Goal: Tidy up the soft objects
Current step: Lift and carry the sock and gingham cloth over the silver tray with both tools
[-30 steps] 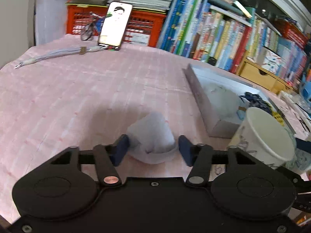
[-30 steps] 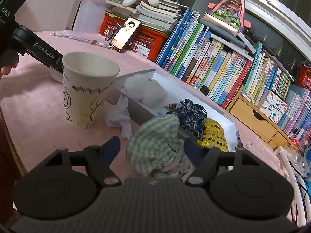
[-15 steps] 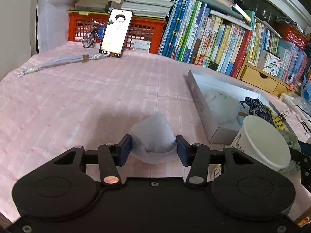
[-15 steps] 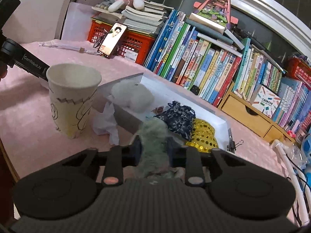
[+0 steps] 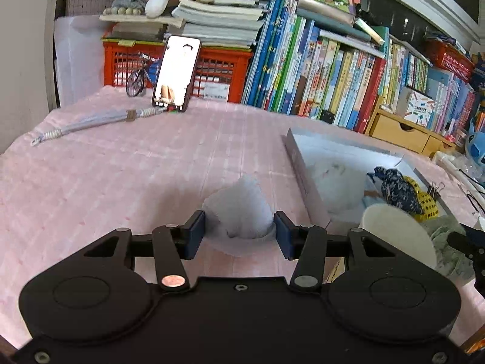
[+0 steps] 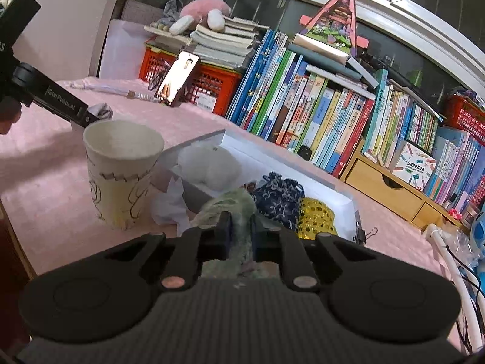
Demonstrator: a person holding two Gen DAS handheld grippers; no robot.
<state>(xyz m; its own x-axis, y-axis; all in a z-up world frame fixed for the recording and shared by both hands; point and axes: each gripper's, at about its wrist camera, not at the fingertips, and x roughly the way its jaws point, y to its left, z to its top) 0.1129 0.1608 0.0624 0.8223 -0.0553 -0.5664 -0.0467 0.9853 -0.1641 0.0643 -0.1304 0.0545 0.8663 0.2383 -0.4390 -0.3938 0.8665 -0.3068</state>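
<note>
Between the right claw's [image 6: 241, 227] pads sits a green cloth [image 6: 233, 203], pinched hard so its top bunches above the jaws — a tight hold that, I'd judge, keeps the limp fabric from slipping on its way to the tray [image 6: 342, 195]. That tray lies just beyond the claw and already holds a white puff [image 6: 209, 163], a blue pouch [image 6: 279, 195] and a gold pouch [image 6: 315, 217], so it looks like the place for soft things. A cup [image 6: 121, 170] stands left of the tray, with crumpled tissue [image 6: 169, 203] between them.

The left claw [image 5: 239, 232] grips a white sock [image 5: 239, 206], pads pressed on its sides, left of the tray over the pink cloth — held by the cuff, probably so the rest hangs free.

Its own view alone shows that grip; from the right wrist only the left claw's arm and a scrap of white show behind the cup. The left view, in turn, catches the green cloth only as a blur past the cup, and the tissue not at all.
</note>
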